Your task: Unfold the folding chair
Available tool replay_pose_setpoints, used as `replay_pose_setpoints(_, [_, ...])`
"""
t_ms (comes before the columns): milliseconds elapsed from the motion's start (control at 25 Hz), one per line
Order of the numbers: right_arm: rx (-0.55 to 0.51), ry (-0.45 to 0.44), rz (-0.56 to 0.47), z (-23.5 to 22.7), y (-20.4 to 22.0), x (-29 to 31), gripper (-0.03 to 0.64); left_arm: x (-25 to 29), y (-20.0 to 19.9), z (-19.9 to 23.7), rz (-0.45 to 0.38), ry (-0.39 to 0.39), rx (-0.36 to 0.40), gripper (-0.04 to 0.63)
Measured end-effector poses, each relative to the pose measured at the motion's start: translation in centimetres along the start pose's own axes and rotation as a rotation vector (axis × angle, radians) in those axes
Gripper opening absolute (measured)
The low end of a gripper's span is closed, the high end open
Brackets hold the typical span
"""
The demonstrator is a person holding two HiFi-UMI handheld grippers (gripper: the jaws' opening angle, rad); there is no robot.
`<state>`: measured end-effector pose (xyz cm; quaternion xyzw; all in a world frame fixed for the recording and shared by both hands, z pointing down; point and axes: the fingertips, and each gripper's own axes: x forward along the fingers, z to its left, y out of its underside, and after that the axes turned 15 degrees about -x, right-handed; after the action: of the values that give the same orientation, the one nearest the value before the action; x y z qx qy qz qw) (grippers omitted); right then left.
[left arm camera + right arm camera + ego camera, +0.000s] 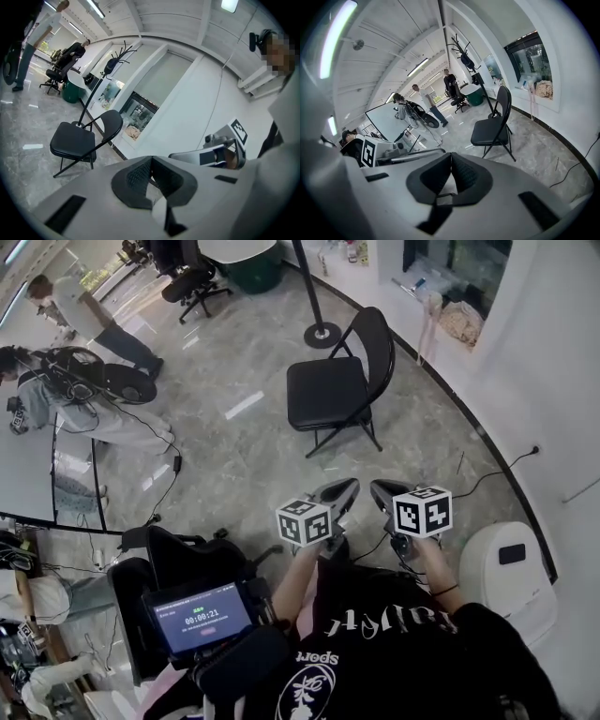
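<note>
A folding chair [326, 393], already opened out, is seen straight ahead, well apart from the left gripper [339, 493] and right gripper [382, 495], both closed and empty.

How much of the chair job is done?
It looks finished. The chair stands open on the floor, seat flat and back up. Nothing is in hand: the left gripper and right gripper have their fingers shut on nothing, well apart from the chair. Nothing seems left to unfold.
</note>
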<state>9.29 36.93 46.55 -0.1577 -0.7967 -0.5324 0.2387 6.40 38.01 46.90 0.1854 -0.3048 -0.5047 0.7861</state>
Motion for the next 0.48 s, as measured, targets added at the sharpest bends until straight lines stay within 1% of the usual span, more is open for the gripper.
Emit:
replay_pose_setpoints(280, [-0.019, -0.017, -0.009, 0.3, 0.0, -1.1, 0.017, -0.7, 0.1, -0.3, -0.023, -0.04, 0.007, 0.005])
replay_pose_setpoints(480, [-0.037, -0.026, -0.007, 0.8, 0.1, -1.2, 0.017, -0.9, 0.3, -0.4, -0.026, -0.047, 0.015, 0.005])
